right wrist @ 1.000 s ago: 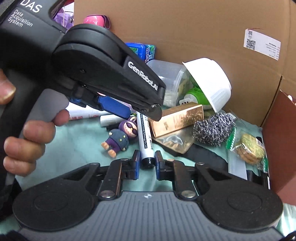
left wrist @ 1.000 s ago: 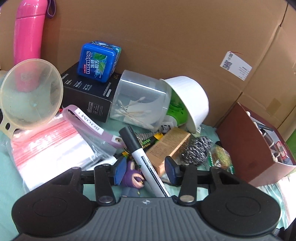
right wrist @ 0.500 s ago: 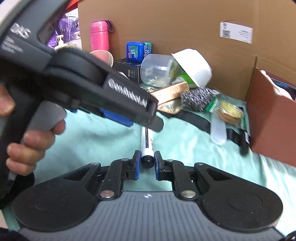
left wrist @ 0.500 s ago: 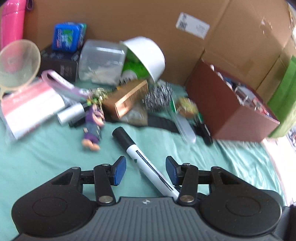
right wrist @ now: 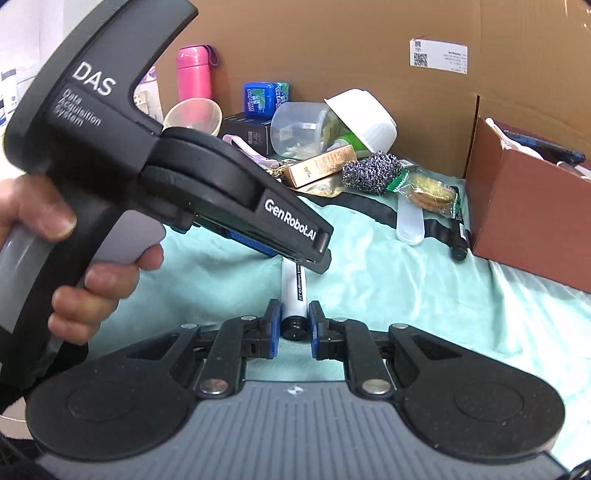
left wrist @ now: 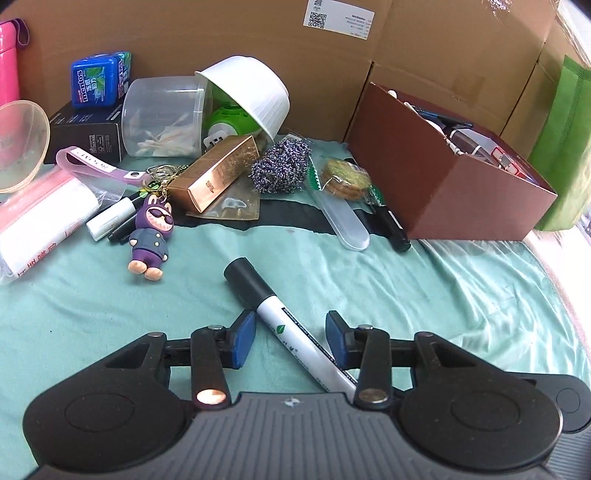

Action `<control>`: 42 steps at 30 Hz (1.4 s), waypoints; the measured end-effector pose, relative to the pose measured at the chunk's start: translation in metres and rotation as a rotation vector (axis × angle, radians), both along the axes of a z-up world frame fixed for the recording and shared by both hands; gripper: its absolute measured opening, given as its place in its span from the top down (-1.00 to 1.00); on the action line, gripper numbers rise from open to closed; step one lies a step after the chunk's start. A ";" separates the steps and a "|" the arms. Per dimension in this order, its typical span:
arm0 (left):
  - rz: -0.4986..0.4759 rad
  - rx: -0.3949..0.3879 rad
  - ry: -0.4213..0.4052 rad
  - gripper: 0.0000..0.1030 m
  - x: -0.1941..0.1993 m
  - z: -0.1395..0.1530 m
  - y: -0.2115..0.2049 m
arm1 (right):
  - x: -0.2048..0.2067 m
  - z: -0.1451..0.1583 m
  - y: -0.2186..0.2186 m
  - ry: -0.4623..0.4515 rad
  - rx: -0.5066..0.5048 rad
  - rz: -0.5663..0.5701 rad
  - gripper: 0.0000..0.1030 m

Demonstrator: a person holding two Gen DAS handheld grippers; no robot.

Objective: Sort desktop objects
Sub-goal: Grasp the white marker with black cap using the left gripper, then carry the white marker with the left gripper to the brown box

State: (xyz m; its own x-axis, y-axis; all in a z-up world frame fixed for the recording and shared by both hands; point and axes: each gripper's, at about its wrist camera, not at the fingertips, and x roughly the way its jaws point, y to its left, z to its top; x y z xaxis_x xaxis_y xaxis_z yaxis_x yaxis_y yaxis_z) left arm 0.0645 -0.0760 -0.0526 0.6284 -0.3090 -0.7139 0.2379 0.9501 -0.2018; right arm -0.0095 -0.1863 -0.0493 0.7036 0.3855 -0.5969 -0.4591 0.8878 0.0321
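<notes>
Held off the cloth by its tail end: marker, pinched in right gripper, long axis running forward, cap toward clutter at the cloth's far edge. Spread wide around the barrel, touching nothing: left gripper. Well off to the right: box.

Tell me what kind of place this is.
Likely a staged sorting setup, not a real desk: a teal cloth walled by cardboard, a heap of unrelated items such as a steel scourer, and a brown box for sorted things.
</notes>
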 end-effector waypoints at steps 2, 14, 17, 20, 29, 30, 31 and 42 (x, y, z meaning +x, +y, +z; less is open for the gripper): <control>0.007 0.000 0.002 0.31 0.000 0.001 0.001 | 0.002 -0.001 0.001 0.000 0.001 0.000 0.70; 0.008 0.020 -0.016 0.43 -0.001 0.000 -0.008 | 0.005 -0.002 0.008 -0.010 -0.008 0.005 0.68; 0.007 0.021 -0.021 0.45 -0.003 0.003 -0.013 | 0.004 -0.001 0.005 -0.014 0.006 -0.003 0.67; -0.002 0.010 -0.046 0.46 -0.005 0.013 -0.019 | 0.001 0.006 -0.001 -0.036 0.021 -0.019 0.67; -0.094 -0.029 -0.196 0.47 0.006 0.068 -0.059 | 0.001 0.049 -0.038 -0.196 0.054 -0.118 0.67; -0.105 -0.037 -0.208 0.47 0.009 0.074 -0.064 | 0.003 0.055 -0.044 -0.213 0.059 -0.132 0.67; -0.114 -0.048 -0.215 0.47 0.013 0.079 -0.069 | 0.005 0.059 -0.051 -0.228 0.064 -0.144 0.67; -0.221 -0.103 -0.249 0.50 0.068 0.115 -0.133 | 0.047 0.088 -0.110 -0.325 0.103 -0.288 0.68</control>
State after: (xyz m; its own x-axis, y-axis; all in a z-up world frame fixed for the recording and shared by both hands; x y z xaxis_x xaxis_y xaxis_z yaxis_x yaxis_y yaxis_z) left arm 0.1327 -0.2086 0.0624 0.6893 -0.5195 -0.5050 0.4898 0.8477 -0.2036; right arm 0.0373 -0.2967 0.0389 0.9359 0.1917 -0.2955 -0.1941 0.9807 0.0215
